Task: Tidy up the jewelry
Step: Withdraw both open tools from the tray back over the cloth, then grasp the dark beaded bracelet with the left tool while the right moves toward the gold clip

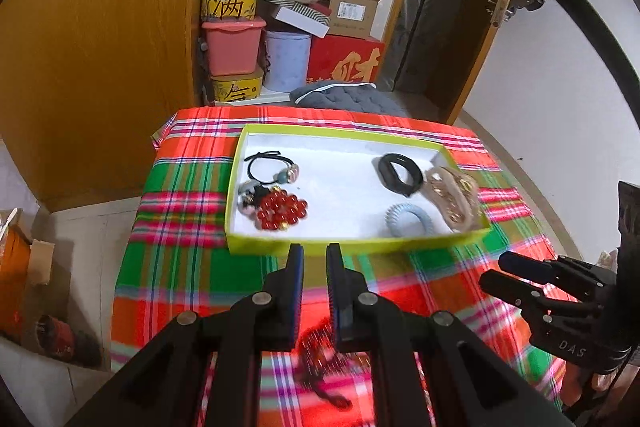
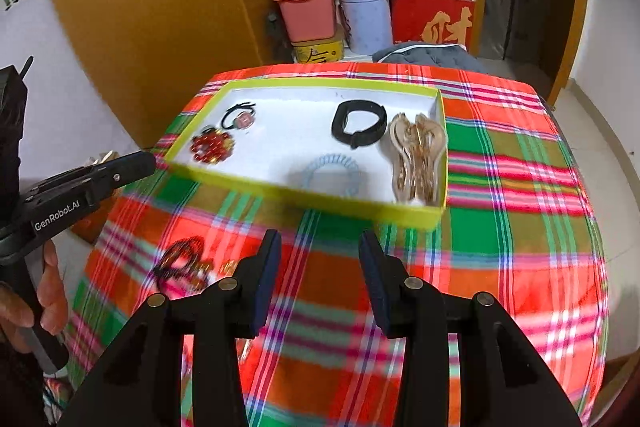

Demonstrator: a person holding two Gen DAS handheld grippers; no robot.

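A lime-rimmed tray (image 1: 256, 247) (image 2: 304, 197) lies on the plaid tablecloth. On its left side are a red bead bracelet (image 1: 282, 211) (image 2: 210, 147) and a black hair tie with a bead (image 1: 272, 167). On its right side are a black band (image 1: 400, 173) (image 2: 360, 125), a pale blue spiral tie (image 1: 406, 219) (image 2: 330, 175) and a beige-gold hair claw (image 1: 454, 199) (image 2: 418, 157). A dark red beaded piece (image 1: 320, 359) (image 2: 184, 263) lies blurred on the cloth outside the tray. My left gripper (image 1: 316, 251) is shut and empty in front of the tray. My right gripper (image 2: 320, 239) is open and empty.
The plaid cloth (image 2: 500, 227) covers a small table that drops off on all sides. Behind it stand a grey cushion (image 1: 344, 97), a pink bin (image 1: 234, 45), a red box (image 1: 346, 61) and cartons. A wooden wardrobe (image 1: 100, 47) stands at the left. A hand (image 2: 24, 307) holds the left gripper.
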